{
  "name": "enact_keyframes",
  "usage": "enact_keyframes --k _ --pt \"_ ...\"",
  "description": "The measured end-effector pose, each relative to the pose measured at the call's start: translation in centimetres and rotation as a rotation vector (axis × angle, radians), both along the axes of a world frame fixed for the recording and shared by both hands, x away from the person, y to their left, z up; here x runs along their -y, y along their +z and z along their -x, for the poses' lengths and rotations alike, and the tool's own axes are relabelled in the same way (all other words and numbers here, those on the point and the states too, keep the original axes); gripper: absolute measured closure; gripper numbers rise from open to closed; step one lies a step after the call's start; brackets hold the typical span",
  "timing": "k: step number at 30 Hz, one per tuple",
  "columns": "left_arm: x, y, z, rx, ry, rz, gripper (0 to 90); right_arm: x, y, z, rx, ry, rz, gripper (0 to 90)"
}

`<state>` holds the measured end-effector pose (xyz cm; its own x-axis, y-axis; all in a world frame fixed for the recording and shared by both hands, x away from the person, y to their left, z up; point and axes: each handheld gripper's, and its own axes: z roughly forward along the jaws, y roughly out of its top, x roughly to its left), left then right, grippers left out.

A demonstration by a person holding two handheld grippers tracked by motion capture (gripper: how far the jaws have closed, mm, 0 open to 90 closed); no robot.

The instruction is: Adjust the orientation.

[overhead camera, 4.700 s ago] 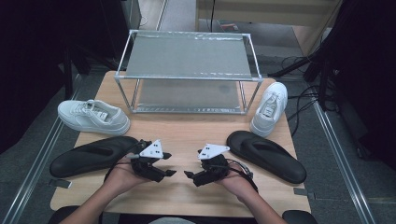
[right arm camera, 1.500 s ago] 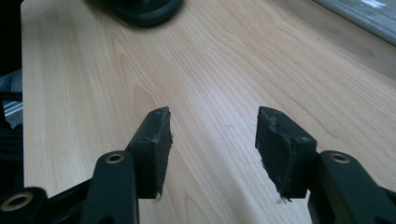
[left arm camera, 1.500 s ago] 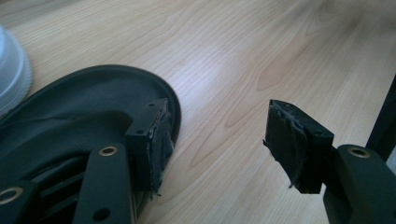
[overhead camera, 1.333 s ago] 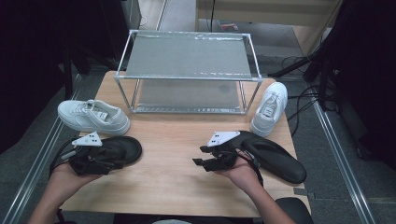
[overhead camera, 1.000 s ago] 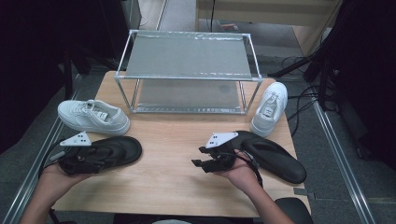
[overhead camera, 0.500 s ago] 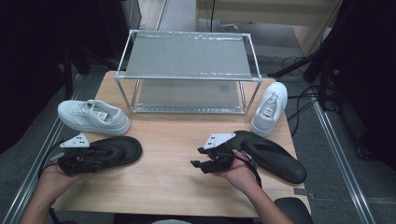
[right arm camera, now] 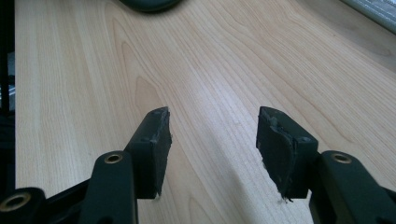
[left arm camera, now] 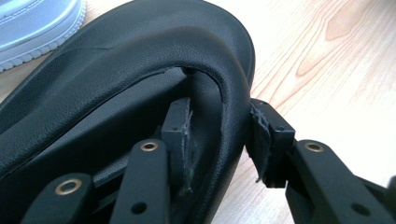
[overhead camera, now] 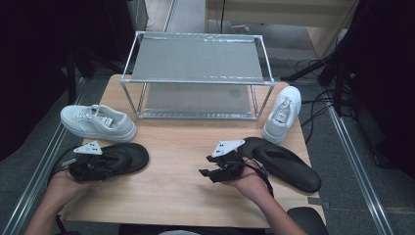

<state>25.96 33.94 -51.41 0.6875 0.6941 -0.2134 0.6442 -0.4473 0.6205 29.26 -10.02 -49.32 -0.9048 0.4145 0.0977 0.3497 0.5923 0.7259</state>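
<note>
- The left claw point(left arm camera: 219, 140) is closed on the rim of the black slipper point(overhead camera: 120, 159), which lies at the lower left of the worktop point(overhead camera: 176, 191).
- The right claw point(right arm camera: 212, 140) is open above bare wood, beside the second black slipper point(overhead camera: 288, 164) at the lower right.

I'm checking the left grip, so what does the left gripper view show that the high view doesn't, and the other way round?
The left gripper view alone shows the left gripper's fingers straddling the black slipper's side edge, one inside, one outside.

The high view alone shows the metal rack, the second white sneaker, the other black slipper and the right gripper.

Both show the black slipper, the near white sneaker and the wooden table.
</note>
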Motion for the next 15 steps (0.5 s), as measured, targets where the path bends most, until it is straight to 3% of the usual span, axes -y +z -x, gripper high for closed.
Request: enact_keyframes --k 5,8,15 --pt "0.2 0.2 0.1 0.012 -0.020 -0.003 71.0 -0.1 -0.1 0.0 -0.001 0.004 0.004 45.9" --pt "0.5 0.4 0.1 0.016 -0.035 -0.024 72.9 -0.2 -0.1 0.1 0.000 0.004 0.011 45.9" --pt "1.0 1.2 0.3 0.027 -0.044 -0.025 77.1 -0.2 -0.2 -0.1 -0.006 0.008 0.003 45.9"
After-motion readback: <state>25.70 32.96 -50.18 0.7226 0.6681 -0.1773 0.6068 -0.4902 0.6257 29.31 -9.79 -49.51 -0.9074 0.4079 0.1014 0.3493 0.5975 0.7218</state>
